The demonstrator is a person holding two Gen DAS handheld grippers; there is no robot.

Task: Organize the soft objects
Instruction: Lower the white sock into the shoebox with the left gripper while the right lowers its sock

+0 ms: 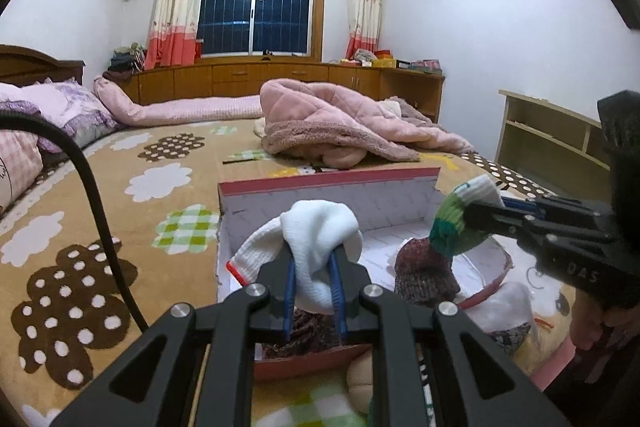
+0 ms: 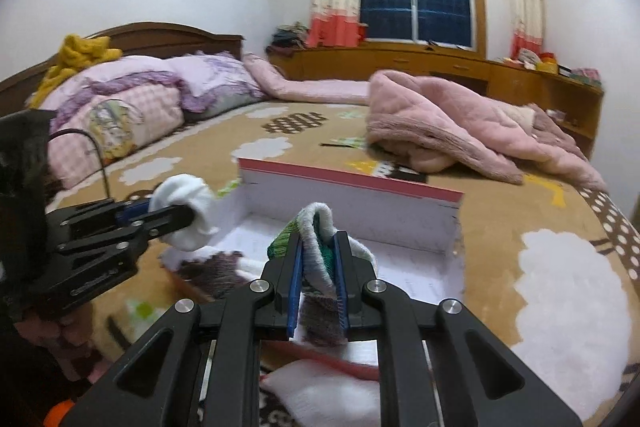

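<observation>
The task looks part-way through, with both grippers loaded above an open cardboard box [image 1: 320, 203] that sits on the patterned bedspread [image 1: 100, 219]. The left gripper [image 1: 313, 281] has its jaws drawn almost together on a bunched white glove [image 1: 316, 247], pinching the fabric between the blue pads so that the cuff with its red edge hangs to the left; the glove is held just above the near end of the box. The right gripper [image 2: 319, 273] is likewise nearly closed on a green, white and dark knitted sock [image 2: 316, 247], which folds over between its pads and hangs over the box interior, its maroon lower part trailing down towards the box floor. From the left wrist view the sock [image 1: 456, 227] appears stretched from the right gripper [image 1: 486, 217] down into the box, so it cannot be told whether it has fully left the bottom. The box floor, as far as visible, is otherwise mostly bare white, which suggests little has been settled inside yet. Another white soft item [image 2: 320, 391] lies just outside the near edge of the box, and something round and tan [image 1: 360, 383] shows below it, so more pieces seem to be waiting. A pink quilted coat [image 1: 344, 123] lies well apart on the far side of the bed; whether it belongs to the job is unclear.
</observation>
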